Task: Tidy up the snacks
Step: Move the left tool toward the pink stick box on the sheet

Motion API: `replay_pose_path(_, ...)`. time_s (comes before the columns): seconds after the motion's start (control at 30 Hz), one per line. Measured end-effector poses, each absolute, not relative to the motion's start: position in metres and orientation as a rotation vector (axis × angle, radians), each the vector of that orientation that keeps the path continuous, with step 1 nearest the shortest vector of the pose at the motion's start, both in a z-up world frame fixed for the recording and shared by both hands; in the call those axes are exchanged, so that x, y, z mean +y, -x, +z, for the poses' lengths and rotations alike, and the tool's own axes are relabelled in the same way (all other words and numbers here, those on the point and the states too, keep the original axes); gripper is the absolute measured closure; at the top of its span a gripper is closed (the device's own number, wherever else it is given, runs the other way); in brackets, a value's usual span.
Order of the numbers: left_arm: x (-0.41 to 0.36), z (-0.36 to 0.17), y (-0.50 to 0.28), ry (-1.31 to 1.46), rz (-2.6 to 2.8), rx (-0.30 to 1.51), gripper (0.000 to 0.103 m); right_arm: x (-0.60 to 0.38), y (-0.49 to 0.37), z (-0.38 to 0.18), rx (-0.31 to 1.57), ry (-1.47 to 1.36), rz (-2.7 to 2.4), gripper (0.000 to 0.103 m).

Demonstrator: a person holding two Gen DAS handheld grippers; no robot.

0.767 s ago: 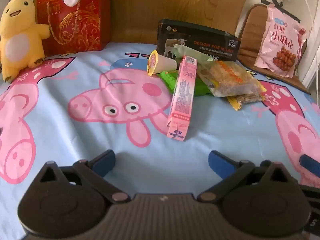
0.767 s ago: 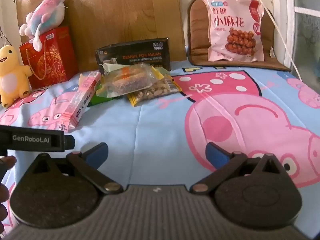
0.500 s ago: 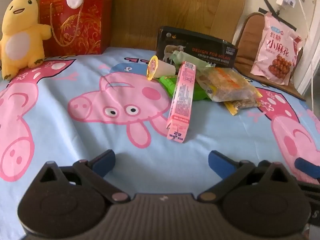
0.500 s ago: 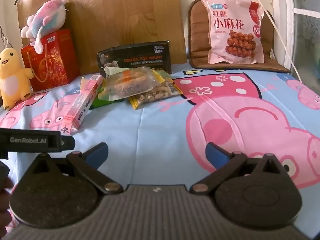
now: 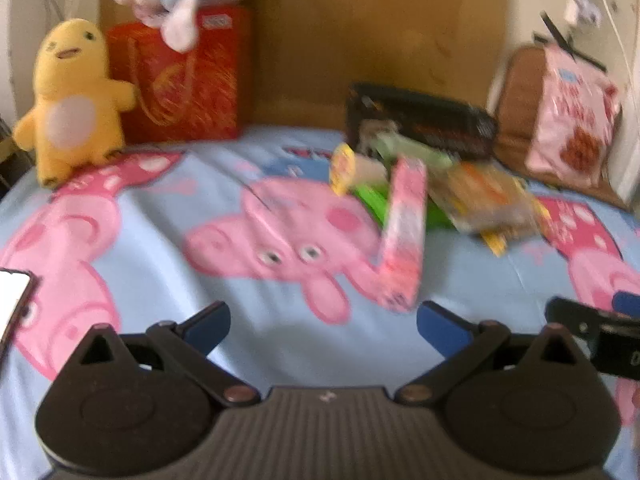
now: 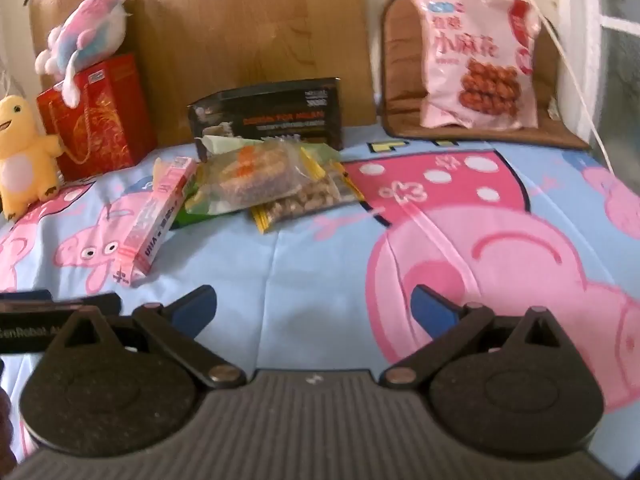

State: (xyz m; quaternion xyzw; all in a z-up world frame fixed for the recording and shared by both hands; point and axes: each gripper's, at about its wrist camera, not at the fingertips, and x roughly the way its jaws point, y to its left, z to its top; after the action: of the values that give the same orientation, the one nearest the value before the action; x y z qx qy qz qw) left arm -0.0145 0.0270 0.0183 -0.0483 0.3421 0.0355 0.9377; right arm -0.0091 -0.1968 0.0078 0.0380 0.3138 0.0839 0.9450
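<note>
Bed covered by a blue cartoon-pig sheet (image 6: 304, 264). Left gripper (image 5: 322, 322) and right gripper (image 6: 314, 306) both hover low over the sheet, jaws spread wide, nothing between the blue pads of either; neither touches a snack. Snack heap sits mid-bed toward the headboard: long pink box (image 6: 154, 220) lying at the near left edge of the heap, one end propped on a green packet (image 5: 372, 204); clear bag of brown cakes (image 6: 256, 178) on top of a yellow-edged nut bag (image 6: 308, 200); a small yellow-ended tube (image 5: 344, 166) at the heap's left, though the left view is smeared, so its exact kind is uncertain. Black box (image 6: 268, 114) stands on edge just behind the heap, against the wooden headboard (image 6: 248, 24). Large pink snack bag (image 6: 476, 56) leans on a brown cushion (image 6: 404, 92), well apart at right. Far left: yellow plush (image 5: 74, 96) beside a red gift bag (image 5: 184, 76) with a pastel plush toy (image 6: 82, 28) on top.
</note>
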Motion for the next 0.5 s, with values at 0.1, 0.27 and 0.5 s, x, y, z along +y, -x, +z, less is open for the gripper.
replay_pose_path(0.1,0.047,0.025,0.013,0.117,0.118,0.668,0.0,-0.193,0.002,0.014,0.646,-0.066,0.228,0.0)
replay_pose_path(0.27,0.08,0.03,0.012,0.173,0.085,0.654,0.0,-0.181,0.001,0.023,0.617,-0.024,0.319,0.0)
replay_pose_path(0.5,0.081,0.03,0.008,0.216,-0.018,0.67,0.002,-0.174,-0.036,0.054,0.622,-0.083,0.467,0.042)
